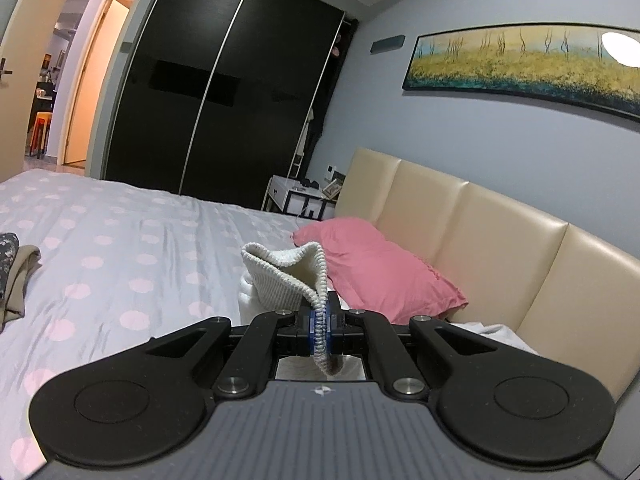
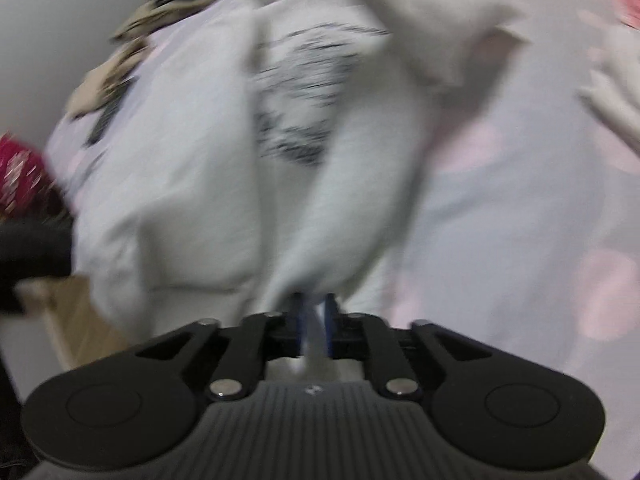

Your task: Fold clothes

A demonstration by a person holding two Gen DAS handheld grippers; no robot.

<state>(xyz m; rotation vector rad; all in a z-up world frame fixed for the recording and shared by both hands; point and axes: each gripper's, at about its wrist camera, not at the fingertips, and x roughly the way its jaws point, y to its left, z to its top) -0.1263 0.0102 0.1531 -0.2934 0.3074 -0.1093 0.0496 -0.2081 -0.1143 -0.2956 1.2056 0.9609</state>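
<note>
Fingers (image 1: 320, 320) level, clamping knit hem (image 1: 316, 280); right gripper (image 2: 314, 320) tilted down.

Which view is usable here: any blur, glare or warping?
Left wrist: sharp, fisheye bends the wardrobe and painting, lamp glare on its glass. Right wrist: heavy motion blur; white garment and its dark print smeared, though cloth shows between the right gripper fingers.

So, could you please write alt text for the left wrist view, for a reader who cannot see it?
The left gripper is shut on the ribbed edge of a white knit garment, held above a bed with a pink-dotted sheet. A pink pillow lies beyond it against a cream headboard; a dark wardrobe and a landscape painting fill the walls.
</note>
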